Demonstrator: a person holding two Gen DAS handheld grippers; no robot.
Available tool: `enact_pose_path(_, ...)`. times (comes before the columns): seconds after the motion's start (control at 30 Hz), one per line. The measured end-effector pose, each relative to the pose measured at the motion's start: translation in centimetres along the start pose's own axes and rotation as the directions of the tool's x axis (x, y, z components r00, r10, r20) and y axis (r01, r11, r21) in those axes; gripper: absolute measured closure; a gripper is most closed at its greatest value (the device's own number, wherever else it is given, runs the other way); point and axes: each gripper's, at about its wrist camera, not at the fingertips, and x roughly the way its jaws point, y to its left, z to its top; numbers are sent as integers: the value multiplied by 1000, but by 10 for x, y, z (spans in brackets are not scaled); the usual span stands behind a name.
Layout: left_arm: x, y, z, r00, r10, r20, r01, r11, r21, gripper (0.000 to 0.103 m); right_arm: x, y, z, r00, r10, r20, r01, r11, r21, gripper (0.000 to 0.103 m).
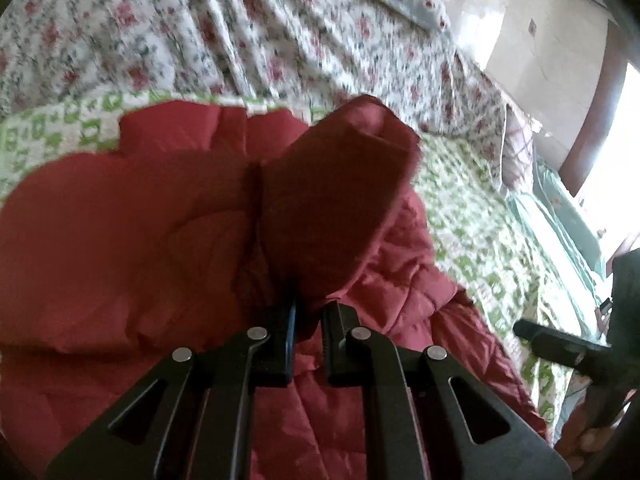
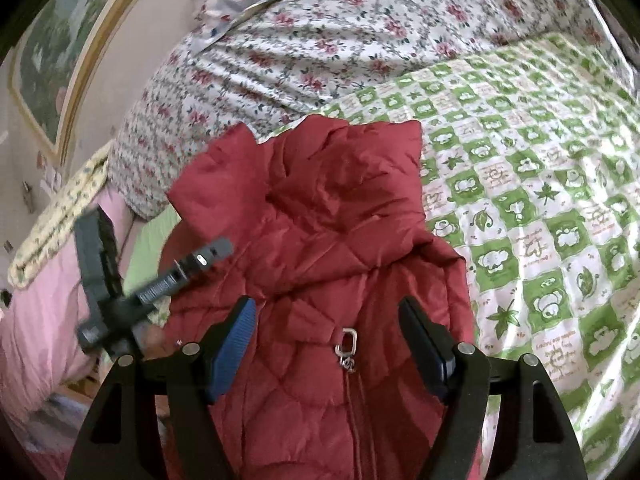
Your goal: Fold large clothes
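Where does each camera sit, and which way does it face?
Left wrist: on the left tool, looking down its fingers, shut on a fold of the red jacket; fingertips show at the lower right.
Right wrist: on the right tool, open above the jacket's zipper pull; the left tool crosses at left.
Shared: the jacket, the green checked blanket.

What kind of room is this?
Most likely a bedroom. A red quilted jacket lies on a bed with a green checked sheet, a floral quilt is bunched behind it, and a framed picture hangs nearby.
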Motion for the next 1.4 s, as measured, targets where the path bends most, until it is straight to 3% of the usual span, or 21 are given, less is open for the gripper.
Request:
enact_pose_path(0.23, 27, -5, -17, 998, -2, -66, 3, 1000, 13, 95, 24, -10, 27, 999, 40, -3, -39, 998, 44, 27)
enact_pose_path(0.53, 30, -12, -21, 998, 43, -53, -40, 997, 62, 95, 86, -5, 70, 971, 235, -45, -222, 955, 198, 27)
enact_pose_path(0.6, 29, -13, -21, 997, 54, -53, -50, 997, 67, 95, 101, -5, 75, 966, 251, -64, -231, 947, 225, 32)
enact_pose_path(0.63, 29, -13, -21, 997, 56, -56, -52, 996, 66, 95, 109, -4, 76, 966, 246, -78, -223, 947, 231, 44)
enact_pose_path(0.67, 28, -12, -22, 996, 57, -63, -53, 997, 64, 93, 115, -3, 77, 968, 233, -95, -207, 952, 227, 65)
enact_pose_path(0.73, 24, -9, -22, 996, 41, -75, -37, 998, 53, 88, 123, -1, 77, 977, 178, -119, -151, 966, 208, 85)
enact_pose_path(0.77, 19, -6, -23, 996, 16, -91, -12, 999, 39, 87, 124, -3, 76, 979, 166, -121, -139, 969, 203, 88)
enact_pose_path(0.83, 6, 0, -23, 994, -37, -99, 39, 999, 9, 87, 123, -5, 74, 981, 157, -116, -133, 972, 194, 90)
enact_pose_path(0.93, -18, 12, -19, 996, -47, -70, 47, 999, -9, 87, 114, -5, 73, 986, 130, -103, -113, 981, 159, 93)
enact_pose_path(1.17, -54, 74, 18, 995, 103, 13, -102, 992, -81, 87, 83, -8, 82, 994, 90, -58, -84, 993, 88, 94)
enact_pose_path(1.4, -30, 128, 32, 990, 130, -62, -138, 978, -154, 87, 97, -9, 78, 995, 21, -96, -18, 999, 37, 94)
